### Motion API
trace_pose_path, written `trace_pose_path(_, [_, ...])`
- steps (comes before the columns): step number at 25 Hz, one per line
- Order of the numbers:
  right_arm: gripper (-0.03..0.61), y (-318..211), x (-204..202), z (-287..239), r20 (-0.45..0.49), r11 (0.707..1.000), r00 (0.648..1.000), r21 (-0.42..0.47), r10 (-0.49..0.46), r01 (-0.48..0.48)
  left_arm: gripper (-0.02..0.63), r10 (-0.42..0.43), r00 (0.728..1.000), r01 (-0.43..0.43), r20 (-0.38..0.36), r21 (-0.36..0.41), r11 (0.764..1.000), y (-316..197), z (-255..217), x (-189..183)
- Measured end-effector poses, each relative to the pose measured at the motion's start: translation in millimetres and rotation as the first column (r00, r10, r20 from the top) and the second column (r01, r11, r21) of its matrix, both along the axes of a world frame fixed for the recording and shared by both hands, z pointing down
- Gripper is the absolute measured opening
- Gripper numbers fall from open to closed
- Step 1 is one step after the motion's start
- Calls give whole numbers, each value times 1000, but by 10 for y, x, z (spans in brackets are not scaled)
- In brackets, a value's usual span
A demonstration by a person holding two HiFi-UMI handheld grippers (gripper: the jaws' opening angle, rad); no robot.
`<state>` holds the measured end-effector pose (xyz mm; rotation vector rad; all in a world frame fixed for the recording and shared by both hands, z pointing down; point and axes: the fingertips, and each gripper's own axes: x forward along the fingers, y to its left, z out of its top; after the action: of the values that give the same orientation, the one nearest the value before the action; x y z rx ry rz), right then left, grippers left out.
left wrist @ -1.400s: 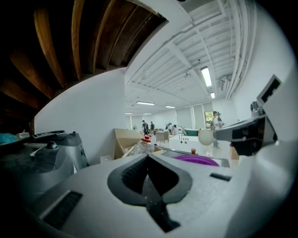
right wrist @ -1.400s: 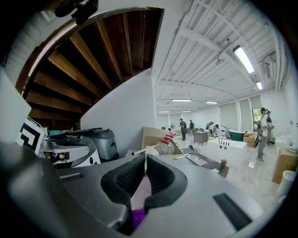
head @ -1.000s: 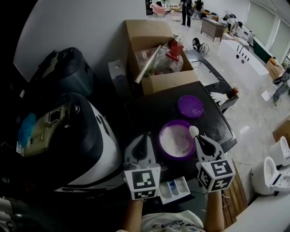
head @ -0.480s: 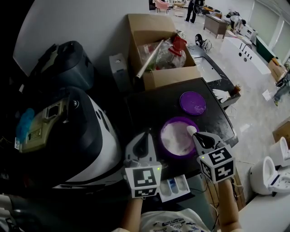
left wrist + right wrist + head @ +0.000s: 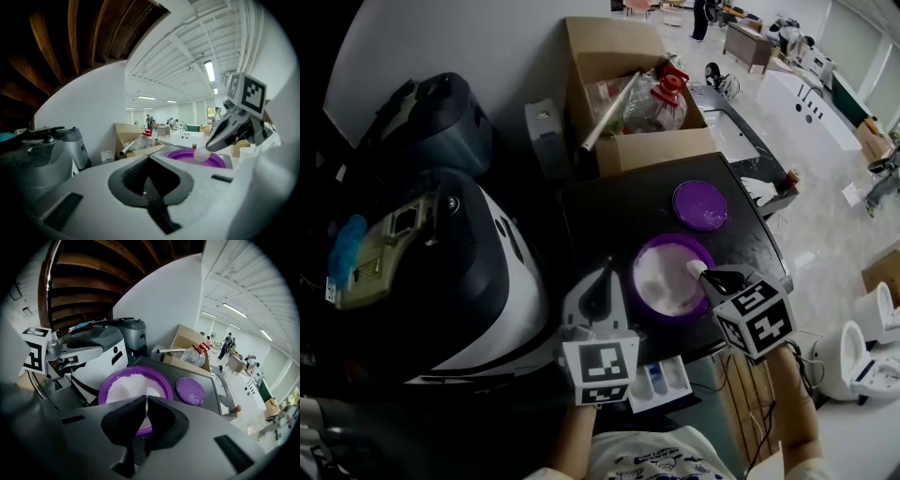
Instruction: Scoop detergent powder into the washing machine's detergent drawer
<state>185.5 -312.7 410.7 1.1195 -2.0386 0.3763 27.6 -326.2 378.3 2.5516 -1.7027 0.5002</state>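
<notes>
The right gripper is clamped on the white scoop, whose head is over the powder tub at the worktop's near edge. The left gripper is closed and empty. The lid is off. The detergent drawer stands open below that edge. Transfer appears not yet made.

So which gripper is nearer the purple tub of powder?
Right. The right gripper is over the purple tub's near rim, jaws shut on a white scoop above the powder. The left gripper sits just off the tub's left side.
</notes>
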Motion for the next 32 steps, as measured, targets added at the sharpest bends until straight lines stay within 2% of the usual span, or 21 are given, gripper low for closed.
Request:
trace_pose_path(6, [21, 16, -23, 83, -72, 996, 995, -65, -66, 61, 3, 12, 1000, -12, 0, -4, 1000, 19, 15, 45])
trace_pose_path(12, [21, 41, -53, 111, -70, 983, 989, -141, -130, 119, 2, 17, 1000, -17, 0, -11, 1000, 16, 39, 79])
trace_pose_path(24, [21, 86, -81, 226, -146, 962, 966, -206, -212, 180, 2, 18, 1000, -18, -3, -16, 1000, 47, 64, 92])
trace_pose_path(32, [21, 153, -109, 347, -148, 947, 960, -252, -240, 198, 2, -2, 1000, 2, -7, -14, 1000, 53, 48, 19])
